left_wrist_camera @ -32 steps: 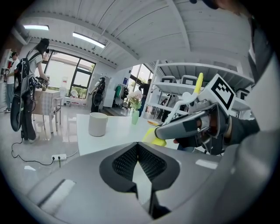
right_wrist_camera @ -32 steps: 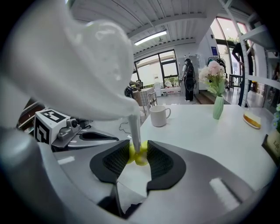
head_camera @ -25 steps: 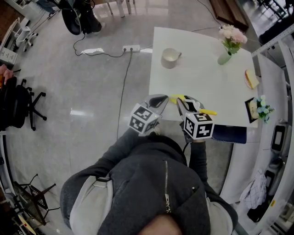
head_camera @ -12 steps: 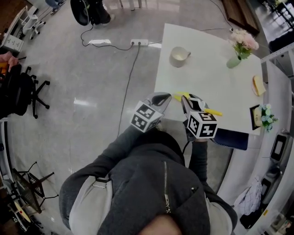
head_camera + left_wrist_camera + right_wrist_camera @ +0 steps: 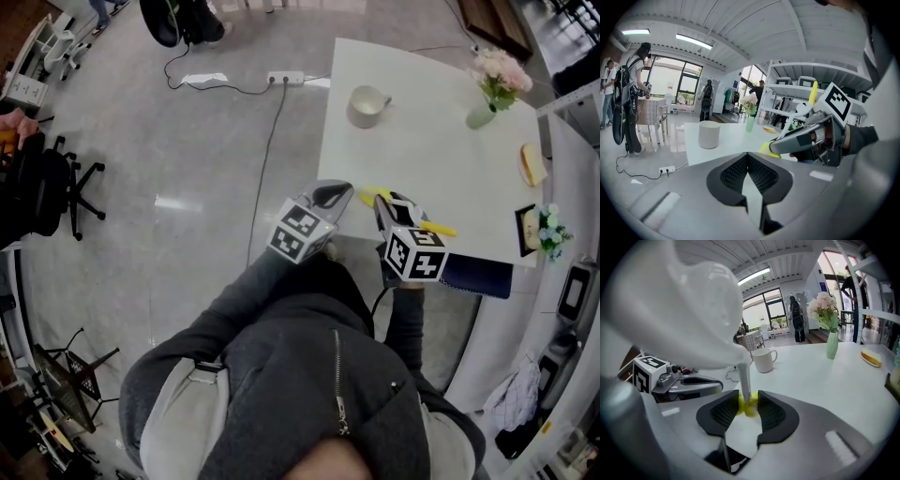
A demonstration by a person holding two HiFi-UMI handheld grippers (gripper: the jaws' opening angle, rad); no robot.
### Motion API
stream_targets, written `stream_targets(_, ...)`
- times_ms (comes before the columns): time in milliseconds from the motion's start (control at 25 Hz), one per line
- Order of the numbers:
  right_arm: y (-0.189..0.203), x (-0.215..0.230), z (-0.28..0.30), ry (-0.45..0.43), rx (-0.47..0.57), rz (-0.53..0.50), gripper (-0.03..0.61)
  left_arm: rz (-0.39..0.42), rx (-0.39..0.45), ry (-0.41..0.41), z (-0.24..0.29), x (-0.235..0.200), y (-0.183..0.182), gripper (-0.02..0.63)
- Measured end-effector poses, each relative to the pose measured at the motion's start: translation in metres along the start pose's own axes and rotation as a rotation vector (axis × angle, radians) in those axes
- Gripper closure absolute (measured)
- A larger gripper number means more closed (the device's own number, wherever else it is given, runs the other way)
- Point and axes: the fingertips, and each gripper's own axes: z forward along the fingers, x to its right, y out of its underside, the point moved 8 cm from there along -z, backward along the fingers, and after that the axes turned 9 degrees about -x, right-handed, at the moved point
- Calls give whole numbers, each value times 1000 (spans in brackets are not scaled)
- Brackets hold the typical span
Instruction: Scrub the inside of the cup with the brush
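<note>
A white cup (image 5: pixel 367 105) with a handle stands at the far left part of the white table (image 5: pixel 441 159); it also shows in the left gripper view as the cup (image 5: pixel 709 134) and in the right gripper view as the cup (image 5: pixel 764 360). My right gripper (image 5: pixel 381 202) hovers over the table's near edge, shut on the brush (image 5: pixel 412 221). Its yellow grip (image 5: pixel 748 405) sits between the pads, and the white stem rises close to the camera. My left gripper (image 5: pixel 336 191) is beside it to the left, shut and empty (image 5: pixel 748 155), well short of the cup.
A green vase of pink flowers (image 5: pixel 495 86) stands at the table's far right. A yellow item (image 5: pixel 532 167), a small flower pot (image 5: pixel 542 230) and a dark blue pad (image 5: pixel 473 274) lie along the right side. A power strip (image 5: pixel 286 78) and its cable lie on the floor to the left.
The head view has shifted a little. Both grippers stay about where they were, and the brush is still held.
</note>
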Motion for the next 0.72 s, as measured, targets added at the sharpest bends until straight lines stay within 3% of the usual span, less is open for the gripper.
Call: stream_targets(720, -62, -1, 7, 77, 56, 17, 449, 59, 45, 36, 12, -61, -52, 603)
